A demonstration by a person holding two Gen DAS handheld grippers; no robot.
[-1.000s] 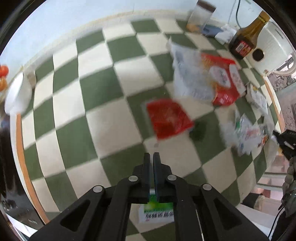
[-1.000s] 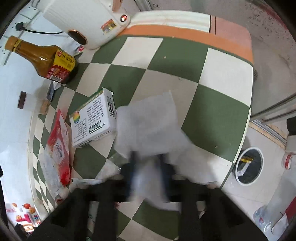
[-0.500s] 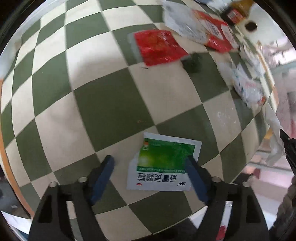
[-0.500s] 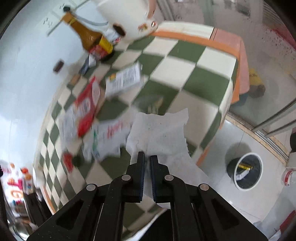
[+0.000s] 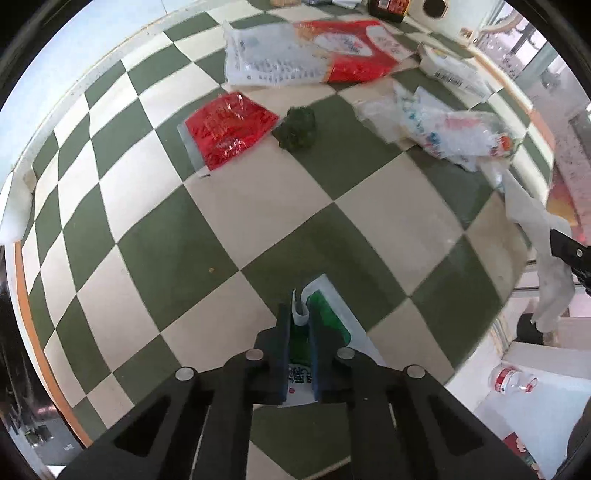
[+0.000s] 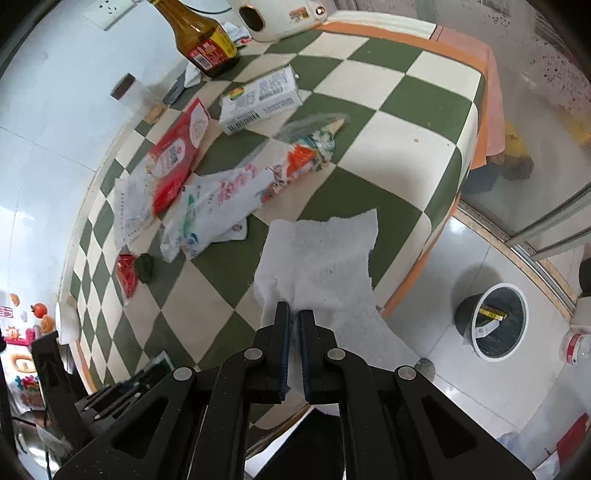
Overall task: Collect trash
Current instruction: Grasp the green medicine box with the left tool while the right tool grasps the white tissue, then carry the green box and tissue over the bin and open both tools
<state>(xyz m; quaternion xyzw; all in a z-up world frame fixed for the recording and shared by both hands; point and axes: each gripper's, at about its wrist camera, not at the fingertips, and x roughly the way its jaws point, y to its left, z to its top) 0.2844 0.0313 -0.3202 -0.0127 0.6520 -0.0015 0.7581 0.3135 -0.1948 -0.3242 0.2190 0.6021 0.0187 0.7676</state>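
My left gripper (image 5: 299,314) is shut on a green and white sachet (image 5: 332,325), lifting its edge off the checked table (image 5: 177,258). My right gripper (image 6: 294,314) is shut on a white paper towel (image 6: 321,258), held over the table's corner; the towel also shows at the right of the left wrist view (image 5: 543,251). A bin (image 6: 495,321) with a dark liner stands on the floor to the right of the table.
On the table lie a red foil packet (image 5: 225,129), a dark green crumpled wad (image 5: 297,129), clear printed bags (image 5: 450,129), a red-and-white bag (image 5: 314,55), a white carton (image 6: 258,99), a brown sauce bottle (image 6: 203,40) and a white appliance (image 6: 277,18).
My left gripper opened around the green sachet, then shut on it and raised its edge. My right gripper lifted the paper towel off the table and drew back toward the table's corner.
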